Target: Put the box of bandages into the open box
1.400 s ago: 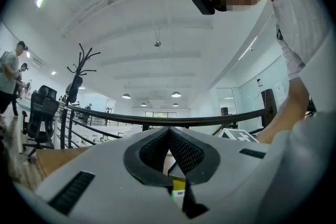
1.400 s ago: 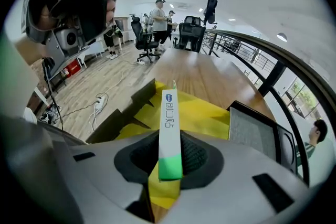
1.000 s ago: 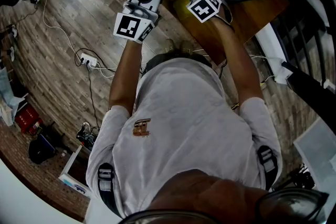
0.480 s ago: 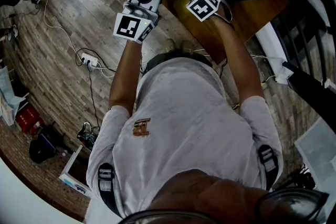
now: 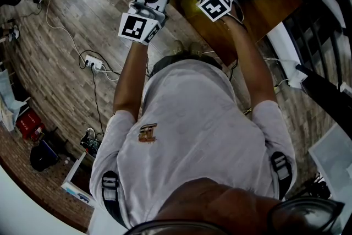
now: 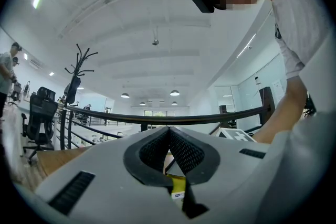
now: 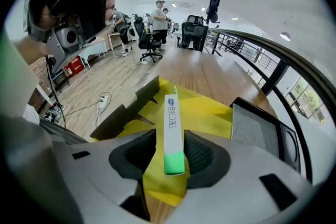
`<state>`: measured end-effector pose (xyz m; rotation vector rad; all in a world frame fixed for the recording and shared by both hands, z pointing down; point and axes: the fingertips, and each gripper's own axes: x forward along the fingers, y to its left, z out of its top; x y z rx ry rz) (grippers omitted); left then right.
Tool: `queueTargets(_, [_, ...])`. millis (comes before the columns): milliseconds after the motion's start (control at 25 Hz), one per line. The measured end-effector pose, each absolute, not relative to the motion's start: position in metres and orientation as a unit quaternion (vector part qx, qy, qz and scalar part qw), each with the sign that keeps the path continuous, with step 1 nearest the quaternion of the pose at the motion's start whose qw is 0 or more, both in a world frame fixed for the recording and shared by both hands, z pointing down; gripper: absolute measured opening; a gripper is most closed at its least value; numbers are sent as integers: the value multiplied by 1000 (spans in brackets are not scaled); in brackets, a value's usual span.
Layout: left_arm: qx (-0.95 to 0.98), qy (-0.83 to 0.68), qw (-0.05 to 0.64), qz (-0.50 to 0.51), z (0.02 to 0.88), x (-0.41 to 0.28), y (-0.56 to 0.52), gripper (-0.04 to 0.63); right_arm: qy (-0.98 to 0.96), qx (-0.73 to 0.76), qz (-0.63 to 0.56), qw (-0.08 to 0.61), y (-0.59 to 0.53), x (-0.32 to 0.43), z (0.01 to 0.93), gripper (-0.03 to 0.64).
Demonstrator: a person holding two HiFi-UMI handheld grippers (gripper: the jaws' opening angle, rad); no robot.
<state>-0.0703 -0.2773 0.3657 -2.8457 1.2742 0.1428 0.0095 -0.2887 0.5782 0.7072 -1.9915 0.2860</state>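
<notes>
The right gripper (image 7: pixel 171 153) is reaching over the yellow-lined open cardboard box (image 7: pixel 210 113), which is sitting by the near left corner of the wooden table (image 7: pixel 199 68). Its brown flaps (image 7: pixel 126 107) are spreading toward the table's left edge. The gripper's jaws are opening, and the slim white box of bandages with a green end (image 7: pixel 171 128) is lying between them. A gap is showing on its left side, while its right side is lying close against the right pad, so the pads no longer seem to be squeezing it. Judging by this, the person is letting the bandage box go over the yellow interior. Whether its underside is already resting on the lining cannot be told.

The bandage box is standing on a narrow edge with its printed narrow face up. Its long axis is running straight out along the jaws. The green end is pointing back toward the gripper, and the far end is pointing at the middle of the open box, toward the table's far edge.

The left gripper (image 6: pixel 168 131) is hanging beside the table's left edge with its pads meeting at the tips and gripping nothing, apparently just keeping clear. A dark flat tablet-like slab (image 7: pixel 257 128) is lying toward the table's right edge, just beside the open box.
</notes>
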Motion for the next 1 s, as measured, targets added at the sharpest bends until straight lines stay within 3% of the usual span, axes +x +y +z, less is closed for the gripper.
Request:
queueTargets(480, [-917,396,8,40,372,-56,-271,18,-857,311,137,387,-282,10,531,186])
queueTargets(1000, [-921,387,12,46,362,-43,-260,18,-932,313,120,134,-272,0,422,144])
